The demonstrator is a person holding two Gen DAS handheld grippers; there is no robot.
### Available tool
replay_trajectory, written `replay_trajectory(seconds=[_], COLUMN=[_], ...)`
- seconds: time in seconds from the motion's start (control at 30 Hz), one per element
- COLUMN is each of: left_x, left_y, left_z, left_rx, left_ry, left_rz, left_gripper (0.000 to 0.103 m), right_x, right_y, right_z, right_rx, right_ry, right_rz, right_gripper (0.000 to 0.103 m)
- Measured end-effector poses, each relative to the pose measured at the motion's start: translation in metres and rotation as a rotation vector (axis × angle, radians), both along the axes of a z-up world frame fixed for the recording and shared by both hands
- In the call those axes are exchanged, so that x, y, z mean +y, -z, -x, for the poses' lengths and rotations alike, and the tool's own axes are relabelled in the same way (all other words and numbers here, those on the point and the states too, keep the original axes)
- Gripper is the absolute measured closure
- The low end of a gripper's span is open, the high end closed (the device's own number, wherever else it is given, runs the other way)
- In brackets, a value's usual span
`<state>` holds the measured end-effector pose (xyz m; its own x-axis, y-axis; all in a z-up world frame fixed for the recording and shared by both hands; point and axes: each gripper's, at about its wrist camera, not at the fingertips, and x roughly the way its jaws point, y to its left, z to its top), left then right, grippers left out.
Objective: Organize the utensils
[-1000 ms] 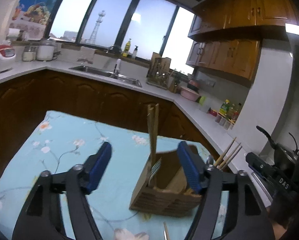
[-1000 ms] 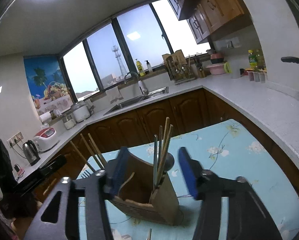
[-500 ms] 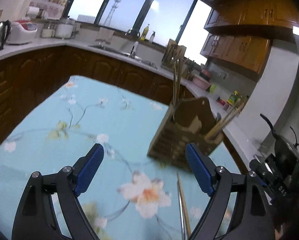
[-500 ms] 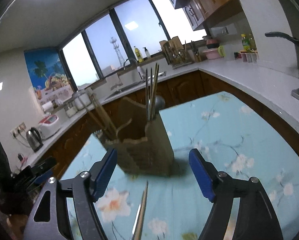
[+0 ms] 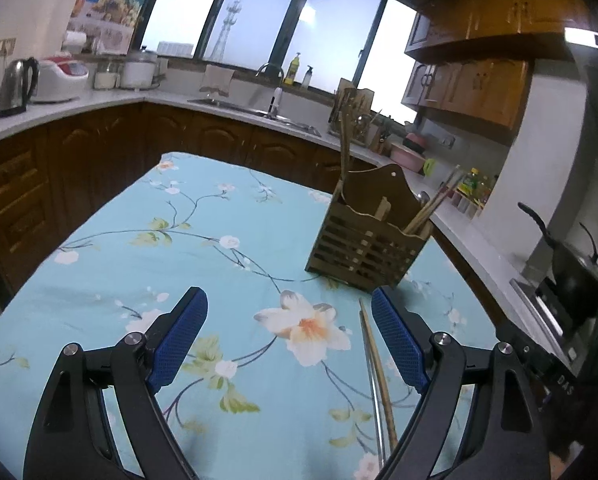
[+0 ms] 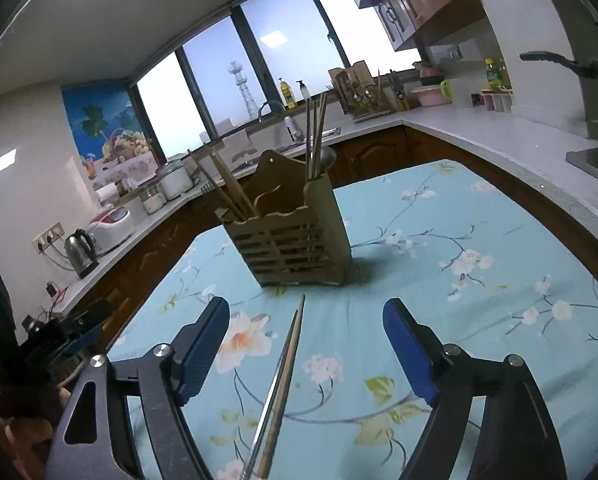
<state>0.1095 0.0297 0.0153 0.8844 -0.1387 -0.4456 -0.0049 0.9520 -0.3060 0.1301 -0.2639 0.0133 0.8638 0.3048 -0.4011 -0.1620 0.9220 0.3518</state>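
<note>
- Both of your tongs are spread wide and hold nothing: the left tongs sit low in the left view, and the right tongs sit low in the right view.
- The loose chopsticks lie flat on the tabletop, running from the lower middle of the right view up toward the wooden holder. In the left view the same chopsticks lie at the lower right, just inside the right-hand finger.
- They look thin and lie flush on the cloth. If you close on them too high, the pads may slide over them and catch nothing; too low, and you may pinch the cloth and drag it.
- There seem to be two sticks lying close together, one metal and one wood. A squeeze off-centre may take one and roll the other away, or cross them.
- A grip near one end lets the long free end droop or swing, and that end could strike the holder's rim on the way in.
- The holder stands upright in the middle of both views, already carrying several chopsticks, some leaning, and a spoon. Pushing new ones in at an angle could jam against those or nudge the light holder over.
- In the left view the holder sits near the tabletop's right edge, so a sideways push there is the riskier one.
</note>
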Motion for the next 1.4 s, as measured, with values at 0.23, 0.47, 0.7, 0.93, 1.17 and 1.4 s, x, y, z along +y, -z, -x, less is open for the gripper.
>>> replay_trajectory(seconds=[0.23,0.47,0.7,0.93,1.17,1.4], left_x=[-0.010,-0.018,-0.027,-0.036,-0.040,-0.042], left_y=[0.007,-0.002,0.018,0.036,0.041,0.044], left_z=[0.026,0.060,0.075,0.074,0.069,0.069], left_rx=[-0.026,-0.149,-0.197,-0.166,-0.146,-0.143], left_ry=[0.003,-0.031,-0.069,-0.061,-0.060,-0.061], left_rz=[-0.075,-0.139,-0.247,-0.278,-0.298,-0.308], left_gripper=[0.015,0.000,0.000,0.000,0.000,0.000], right_x=[-0.001,0.010,0.024,0.011,0.004,-0.003], right_y=[0.004,-0.015,-0.008,0.013,0.020,0.024], right_z=[0.027,0.073,0.103,0.092,0.094,0.097], right_rx=[-0.041,-0.264,-0.410,-0.311,-0.294,-0.286], right_ry=[0.000,0.008,0.020,0.056,0.067,0.075], right_rz=[0.056,0.170,0.257,0.214,0.210,0.203], right_gripper=[0.019,0.001,0.000,0.000,0.000,0.000])
